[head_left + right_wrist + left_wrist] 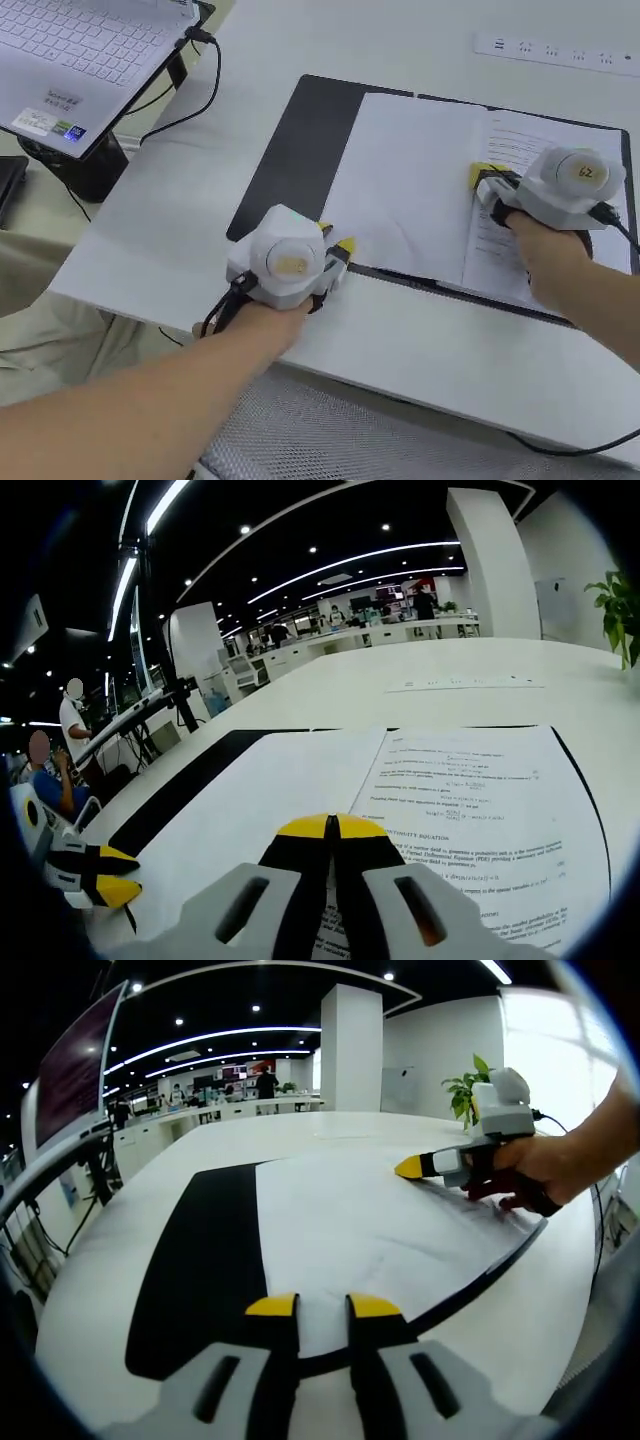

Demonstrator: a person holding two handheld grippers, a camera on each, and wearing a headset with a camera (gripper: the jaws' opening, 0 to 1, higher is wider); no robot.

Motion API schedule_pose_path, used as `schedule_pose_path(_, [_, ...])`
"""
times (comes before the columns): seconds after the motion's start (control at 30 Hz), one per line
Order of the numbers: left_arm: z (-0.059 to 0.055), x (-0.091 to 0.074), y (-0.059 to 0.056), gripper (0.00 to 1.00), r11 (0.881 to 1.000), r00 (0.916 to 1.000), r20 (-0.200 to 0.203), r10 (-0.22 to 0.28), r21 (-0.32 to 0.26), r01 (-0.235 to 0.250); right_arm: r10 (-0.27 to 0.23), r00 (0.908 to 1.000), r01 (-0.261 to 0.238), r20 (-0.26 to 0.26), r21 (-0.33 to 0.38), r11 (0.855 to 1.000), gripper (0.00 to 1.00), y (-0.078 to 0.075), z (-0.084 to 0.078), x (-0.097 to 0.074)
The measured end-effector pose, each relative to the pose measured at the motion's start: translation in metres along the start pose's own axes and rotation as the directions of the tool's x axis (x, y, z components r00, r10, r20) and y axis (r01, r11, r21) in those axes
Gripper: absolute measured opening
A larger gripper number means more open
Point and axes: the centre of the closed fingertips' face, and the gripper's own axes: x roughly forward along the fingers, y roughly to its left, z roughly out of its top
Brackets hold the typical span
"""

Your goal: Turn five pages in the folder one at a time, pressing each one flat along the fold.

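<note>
Surroundings: white table with the folder; a laptop on a raised dark stand sits at its far left corner, with a black cable running from it across the table top.
Far edge: a white power strip lies well apart from the folder, beyond its far right corner.
Background: a potted plant stands behind the table in the left gripper view.
In the way: the right hand and its gripper lie over the printed page and cover part of its text.
Folder: lies open and flat in the middle of the table, with the black inside cover bare on the left.
Blank page: a white sheet lies across the middle and shows faint creases.
Printed page: a sheet of small text lies to the right of the blank one, and the two meet along the fold.
Left gripper: sits at the near edge of the blank page, close to the cover's lower border; its yellow-tipped jaws stand a narrow gap apart, with nothing clamped between them.
Left hand: wraps the gripper body at the table's near edge.
Right gripper: jaws closed tip to tip, holding nothing, tips down where the blank sheet meets the printed one.
</note>
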Motion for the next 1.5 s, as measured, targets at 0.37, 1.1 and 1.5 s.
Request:
schedule_pose_path(0.37, [0.001, 0.001, 0.000, 0.17, 1.000, 1.0000, 0.002, 0.000, 0.000, 0.000, -0.002, 0.9998, 0.002, -0.019, -0.006, 1.000, 0.00, 0.020, -0.011, -0.035])
schedule_pose_path(1.1, [0.001, -0.002, 0.000, 0.17, 1.000, 1.0000, 0.003, -0.001, 0.002, 0.001, 0.026, 0.9971, -0.031, -0.071, -0.070, 0.997, 0.00, 0.046, -0.041, -0.071])
schedule_pose_path(1.5, [0.001, -0.005, 0.000, 0.17, 1.000, 1.0000, 0.002, 0.000, 0.001, 0.000, 0.035, 0.9952, -0.043, -0.091, -0.080, 0.996, 0.00, 0.050, -0.055, -0.084])
